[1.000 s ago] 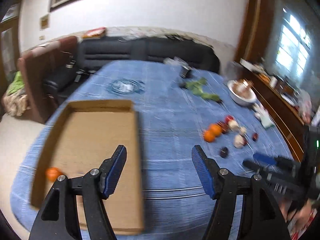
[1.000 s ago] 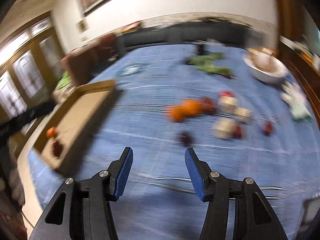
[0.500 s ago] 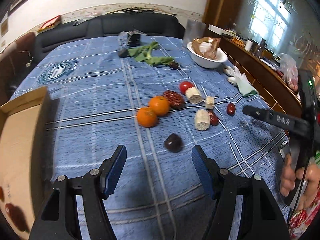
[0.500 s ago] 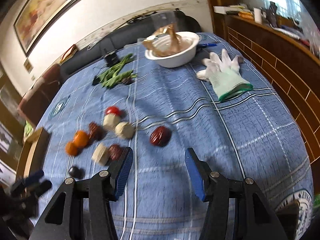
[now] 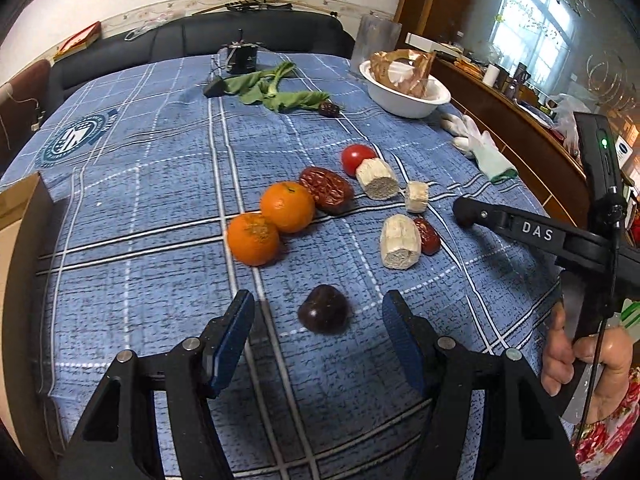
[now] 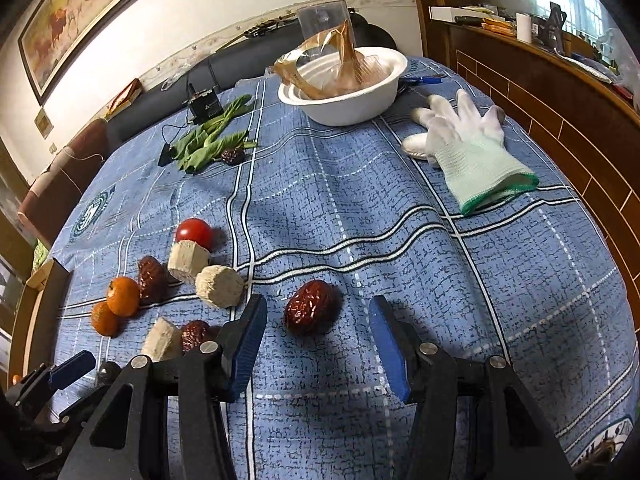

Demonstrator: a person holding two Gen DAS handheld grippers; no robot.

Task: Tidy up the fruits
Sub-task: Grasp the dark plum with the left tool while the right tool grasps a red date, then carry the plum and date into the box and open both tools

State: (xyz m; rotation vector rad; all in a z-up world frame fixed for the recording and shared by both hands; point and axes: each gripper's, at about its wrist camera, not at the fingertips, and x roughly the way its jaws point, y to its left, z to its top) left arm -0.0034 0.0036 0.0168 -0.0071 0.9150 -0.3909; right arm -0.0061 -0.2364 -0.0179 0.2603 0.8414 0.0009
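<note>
1. We have swung both views off the brown cardboard box (image 5: 20,200), now only an edge left of the blue checked tablecloth (image 5: 160,184), and onto the loose fruit, so we judge a fresh pick-up is starting.
2. Our left gripper (image 5: 318,326) has just been closing; its fingers stand spread, untouching, around the small dark round fruit (image 5: 323,309), nearer us than the two oranges (image 5: 272,220).
3. Our right gripper (image 6: 318,334), fingers spread, brackets the wrinkled red date (image 6: 310,307), right of those oranges.
</note>
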